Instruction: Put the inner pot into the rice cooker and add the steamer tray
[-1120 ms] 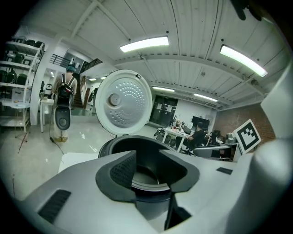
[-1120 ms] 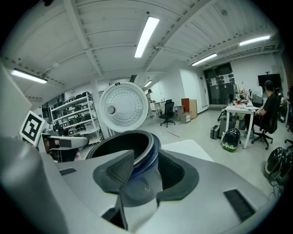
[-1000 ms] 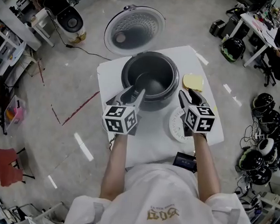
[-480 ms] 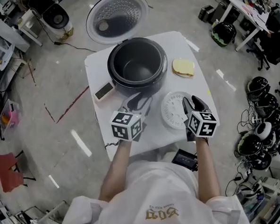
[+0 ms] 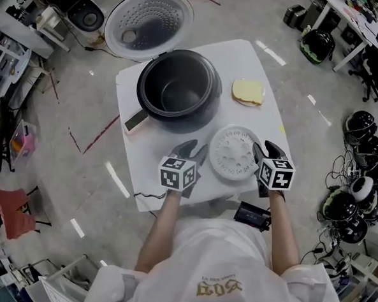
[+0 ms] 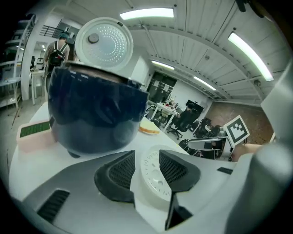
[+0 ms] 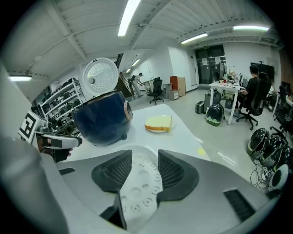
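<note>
**Steamer tray pickup: both grippers at the rim**

1. Rice cooker (image 5: 173,119): it stands at the back left of the white table (image 5: 270,72) with its lid (image 5: 149,20) swung fully open. The dark inner pot (image 5: 179,94) appears to be seated inside it, so by this reading only the tray step remains.
2. Left gripper (image 5: 195,149): it sits just beside the left edge of the steamer tray (image 5: 235,153). Its jaws are spread to a moderate gap. The tray rim shows in line with the gap, and the pads do not press on it.
3. Steamer tray: a white, round, perforated disc lying flat on the table, in front of the cooker and between the two grippers. It is probably light, thin and stiff. Its smooth surface could slip in a weak pinch. Take hold at the rim, one gripper on each opposite side, and keep it level when lifting.
4. A yellow sponge-like block (image 5: 247,91) lies behind the tray, apart from it.
5. Right gripper (image 5: 266,149): it is at the tray's right edge. Its jaws have just been opening and are wide apart. The rim shows in the gap, ungripped.

Markings: the gripper cubes carry black-and-white square patterns only. The tray's embossed marks and the print on the person's shirt are not legible. No brand name can be read.
</note>
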Available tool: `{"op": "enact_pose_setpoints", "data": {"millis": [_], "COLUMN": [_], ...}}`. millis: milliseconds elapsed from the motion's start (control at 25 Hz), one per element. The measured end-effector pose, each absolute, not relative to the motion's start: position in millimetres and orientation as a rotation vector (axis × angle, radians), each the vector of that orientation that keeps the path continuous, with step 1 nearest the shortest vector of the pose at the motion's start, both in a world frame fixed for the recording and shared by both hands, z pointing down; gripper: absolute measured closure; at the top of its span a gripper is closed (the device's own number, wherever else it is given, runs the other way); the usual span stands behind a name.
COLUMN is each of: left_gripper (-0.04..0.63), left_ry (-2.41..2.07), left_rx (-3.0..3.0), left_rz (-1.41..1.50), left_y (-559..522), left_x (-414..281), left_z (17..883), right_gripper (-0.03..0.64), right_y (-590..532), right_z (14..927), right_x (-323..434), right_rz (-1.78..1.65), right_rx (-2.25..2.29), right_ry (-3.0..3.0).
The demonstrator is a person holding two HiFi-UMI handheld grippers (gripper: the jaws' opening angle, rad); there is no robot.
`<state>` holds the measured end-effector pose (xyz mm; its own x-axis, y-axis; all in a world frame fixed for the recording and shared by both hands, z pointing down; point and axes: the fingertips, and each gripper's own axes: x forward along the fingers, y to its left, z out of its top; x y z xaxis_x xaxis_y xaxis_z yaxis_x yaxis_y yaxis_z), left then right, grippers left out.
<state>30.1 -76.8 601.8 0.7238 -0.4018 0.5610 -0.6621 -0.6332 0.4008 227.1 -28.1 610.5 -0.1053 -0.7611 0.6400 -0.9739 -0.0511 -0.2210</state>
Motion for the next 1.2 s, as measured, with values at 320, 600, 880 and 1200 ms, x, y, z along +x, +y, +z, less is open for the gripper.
{"op": "enact_pose_setpoints", "data": {"millis": [320, 600, 880, 1200], "left_gripper": [0.400, 0.388, 0.412, 0.503], "left_ry": [-0.823, -0.846, -0.868, -0.853], "left_rx": [2.163, 2.068, 2.013, 1.990], "left_rz": [0.644, 0.656, 0.656, 0.571], "left_y": [-66, -56, -49, -50], "left_x": [46, 51, 49, 57], "left_z": [656, 683, 697, 698], "right_gripper": [0.425, 0.425, 0.445, 0.512], "right_y": [-23, -13, -6, -9], "right_z": [659, 686, 696, 698], "right_x": [244, 245, 245, 240], "right_rz": [1.018, 1.086, 1.126, 1.190], "right_rx": [1.702, 1.618, 1.605, 1.582], "right_ry": [-1.920, -1.931, -1.938, -1.993]}}
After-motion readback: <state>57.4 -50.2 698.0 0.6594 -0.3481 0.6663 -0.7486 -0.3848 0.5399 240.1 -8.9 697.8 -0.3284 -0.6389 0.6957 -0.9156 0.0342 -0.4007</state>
